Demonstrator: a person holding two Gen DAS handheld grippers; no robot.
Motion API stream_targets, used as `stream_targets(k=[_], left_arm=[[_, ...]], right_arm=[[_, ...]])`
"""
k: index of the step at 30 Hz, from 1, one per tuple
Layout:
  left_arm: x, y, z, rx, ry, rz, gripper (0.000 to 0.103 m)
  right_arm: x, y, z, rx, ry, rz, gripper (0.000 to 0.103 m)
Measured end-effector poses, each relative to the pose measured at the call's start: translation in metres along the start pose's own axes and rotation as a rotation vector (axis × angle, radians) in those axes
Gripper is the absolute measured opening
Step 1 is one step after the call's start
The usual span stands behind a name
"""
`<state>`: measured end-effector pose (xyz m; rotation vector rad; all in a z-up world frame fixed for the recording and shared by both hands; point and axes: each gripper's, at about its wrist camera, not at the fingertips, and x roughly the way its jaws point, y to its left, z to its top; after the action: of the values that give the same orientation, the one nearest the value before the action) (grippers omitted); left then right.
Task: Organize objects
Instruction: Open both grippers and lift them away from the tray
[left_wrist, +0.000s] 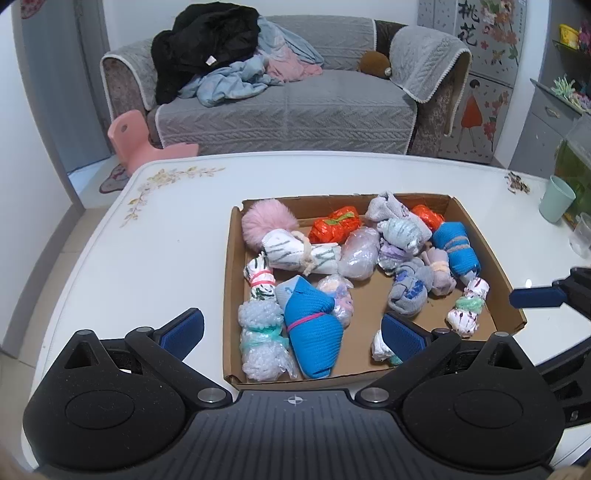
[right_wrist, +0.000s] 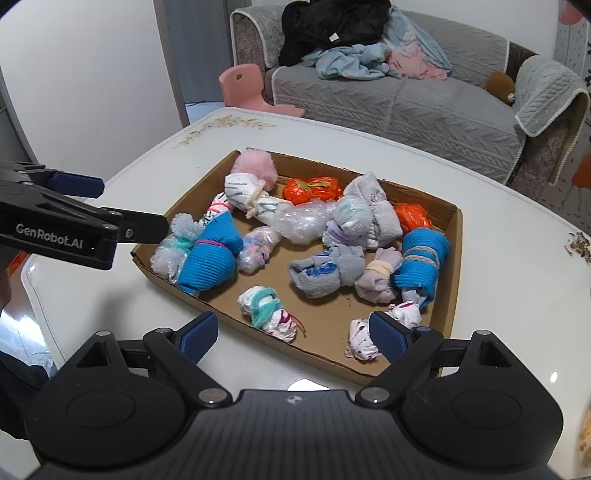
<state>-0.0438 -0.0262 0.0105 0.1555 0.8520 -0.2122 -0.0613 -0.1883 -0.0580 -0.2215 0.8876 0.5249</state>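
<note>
A shallow cardboard tray (left_wrist: 232, 295) (right_wrist: 456, 258) on the white table (left_wrist: 147, 258) holds several tied bundles. Among them are a pink pompom (left_wrist: 267, 219), an orange bundle (left_wrist: 334, 225), a white striped roll (left_wrist: 295, 251), a bubble-wrap bundle (left_wrist: 258, 339), a blue sock roll (left_wrist: 314, 332) and a grey sock (left_wrist: 408, 291). My left gripper (left_wrist: 291, 328) hovers open over the tray's near left corner, holding nothing. My right gripper (right_wrist: 291, 332) is open above the near edge, empty. A white bundle with a teal tie (right_wrist: 266, 310) lies just beyond it. Another white bundle (right_wrist: 360, 339) sits by its right finger.
A green cup (left_wrist: 556, 197) and a clear glass (left_wrist: 581, 236) stand at the table's right edge. Behind the table are a grey sofa (left_wrist: 295, 107) piled with clothes and a pink stool (left_wrist: 136, 140). The left gripper's arm (right_wrist: 74, 225) reaches in beside the tray's left side.
</note>
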Motion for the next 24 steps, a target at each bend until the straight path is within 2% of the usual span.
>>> stream_targets(k=[15,20,24], left_arm=[[0.005,-0.001,0.001,0.003,-0.013,0.023,0.102],[-0.001,-0.001,-0.002,0.006,-0.043,-0.009,0.102],[-0.001,-0.003,0.001,0.012,-0.042,-0.002,0.102]], right_arm=[[0.011,0.003,-0.001,-0.029,0.032,-0.02,0.087],[0.013,0.004,-0.002,-0.032,0.037,-0.018,0.087],[0.014,0.003,0.0,-0.027,0.034,-0.018,0.087]])
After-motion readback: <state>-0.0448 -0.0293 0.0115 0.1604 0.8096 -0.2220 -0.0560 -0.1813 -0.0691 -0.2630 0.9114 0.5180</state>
